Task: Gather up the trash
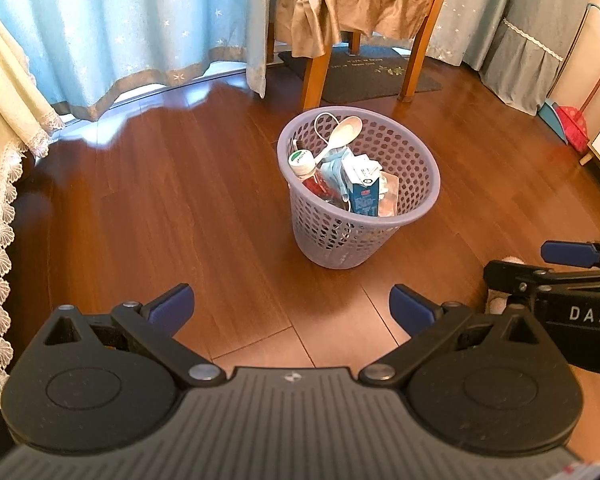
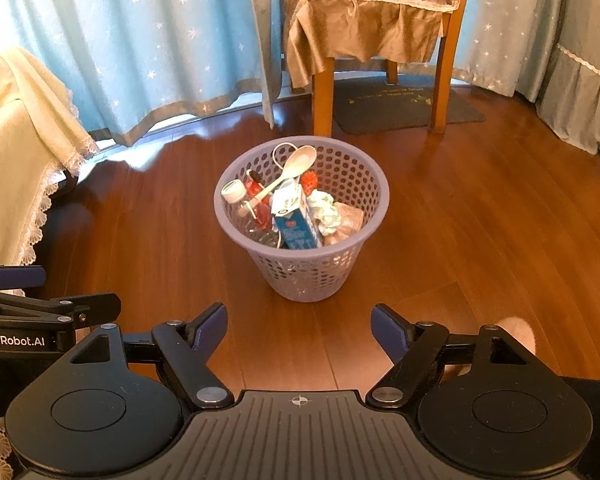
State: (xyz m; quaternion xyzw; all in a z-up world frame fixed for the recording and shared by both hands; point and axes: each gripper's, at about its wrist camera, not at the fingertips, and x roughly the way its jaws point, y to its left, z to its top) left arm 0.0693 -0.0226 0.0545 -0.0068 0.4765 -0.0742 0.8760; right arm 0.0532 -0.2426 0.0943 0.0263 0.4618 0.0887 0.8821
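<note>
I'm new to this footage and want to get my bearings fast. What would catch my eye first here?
The lilac perforated basket stands mid-floor on the wooden boards, in front of a covered chair, stuffed with trash: a pale spoon poking up, a blue carton and a white-capped bottle. Near the camera, the right gripper and the left gripper both gape open, holding nothing.

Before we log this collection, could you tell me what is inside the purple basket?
The purple basket holds a pale spoon on top, a white-capped bottle, a blue carton and crumpled wrappers. Anything beneath them is covered.
</note>
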